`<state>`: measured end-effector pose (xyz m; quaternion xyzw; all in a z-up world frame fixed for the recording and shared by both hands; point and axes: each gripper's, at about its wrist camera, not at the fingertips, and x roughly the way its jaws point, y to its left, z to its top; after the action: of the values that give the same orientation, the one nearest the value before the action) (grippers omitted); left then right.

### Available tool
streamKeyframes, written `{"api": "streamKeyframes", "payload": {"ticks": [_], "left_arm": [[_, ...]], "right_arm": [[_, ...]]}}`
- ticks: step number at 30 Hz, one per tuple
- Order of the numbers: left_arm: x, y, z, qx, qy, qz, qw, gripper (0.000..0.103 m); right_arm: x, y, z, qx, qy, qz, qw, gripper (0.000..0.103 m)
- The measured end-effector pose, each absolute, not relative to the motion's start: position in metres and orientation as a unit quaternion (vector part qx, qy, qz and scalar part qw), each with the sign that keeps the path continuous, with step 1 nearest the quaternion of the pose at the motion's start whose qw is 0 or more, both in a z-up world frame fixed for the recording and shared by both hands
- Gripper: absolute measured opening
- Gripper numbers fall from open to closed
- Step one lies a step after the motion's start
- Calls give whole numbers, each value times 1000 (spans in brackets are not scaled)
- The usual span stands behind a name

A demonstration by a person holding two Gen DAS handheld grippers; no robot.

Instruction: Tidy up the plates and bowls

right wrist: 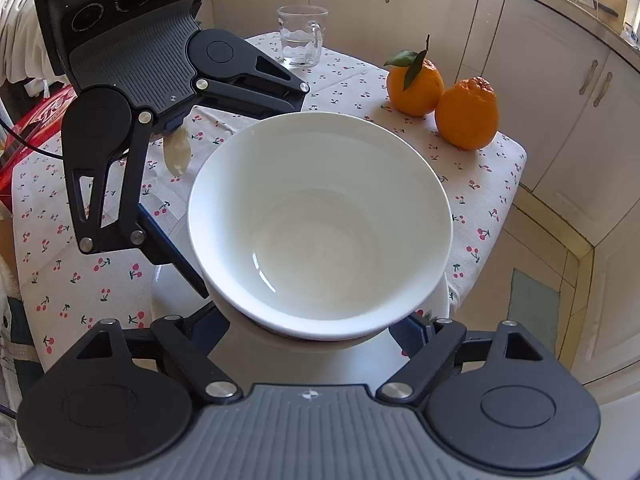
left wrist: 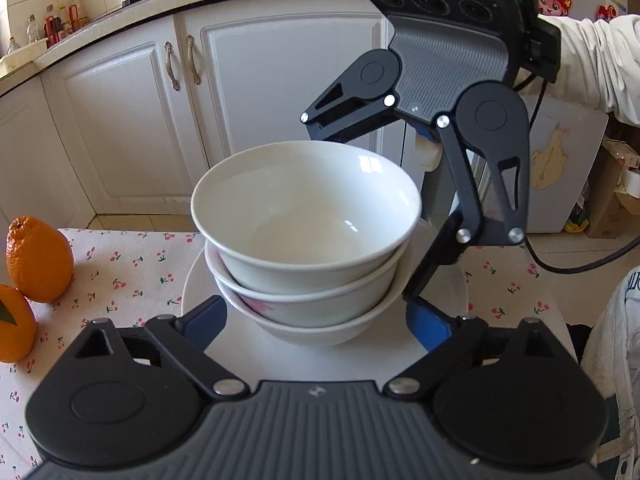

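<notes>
Three white bowls are nested in a stack (left wrist: 308, 240) on a white plate (left wrist: 200, 280) on the cherry-print tablecloth. The middle bowl shows a pink pattern. My left gripper (left wrist: 316, 324) is open, its blue-padded fingers on either side of the stack's base, over the plate. My right gripper (right wrist: 320, 328) is open too and straddles the same stack (right wrist: 320, 224) from the opposite side. Each gripper shows in the other's view, the right one (left wrist: 440, 120) beyond the bowls and the left one (right wrist: 160, 120) likewise. The fingertips are partly hidden by the bowls.
Two oranges (right wrist: 444, 96) sit near the table's edge and also show in the left wrist view (left wrist: 32, 276). A glass mug with water (right wrist: 302, 36) stands at the far side. White kitchen cabinets (left wrist: 240, 80) surround the small table.
</notes>
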<state>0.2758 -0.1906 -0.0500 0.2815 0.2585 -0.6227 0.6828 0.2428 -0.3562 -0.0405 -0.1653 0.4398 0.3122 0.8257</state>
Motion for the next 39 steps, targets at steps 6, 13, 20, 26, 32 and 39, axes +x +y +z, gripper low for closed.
{"api": "streamKeyframes", "payload": {"ticks": [6, 13, 20, 26, 32, 39], "left_arm": [[261, -178, -48, 288, 235, -589, 718, 99], [229, -154, -26, 257, 198, -520, 790, 101], [177, -140, -17, 204, 167, -376, 888, 103], [144, -124, -12, 120, 244, -276, 922, 102], [106, -100, 0, 74, 286, -214, 931, 102], [72, -86, 22, 57, 269, -192, 942, 102]], "right_arm": [[234, -355, -33, -158, 430, 299, 837, 103], [205, -349, -19, -147, 421, 266, 855, 103], [164, -333, -4, -109, 415, 140, 893, 103], [117, -313, -3, -36, 381, -5, 924, 103], [72, -297, -2, 46, 371, -125, 919, 103], [29, -265, 24, 22, 322, -152, 934, 103]]}}
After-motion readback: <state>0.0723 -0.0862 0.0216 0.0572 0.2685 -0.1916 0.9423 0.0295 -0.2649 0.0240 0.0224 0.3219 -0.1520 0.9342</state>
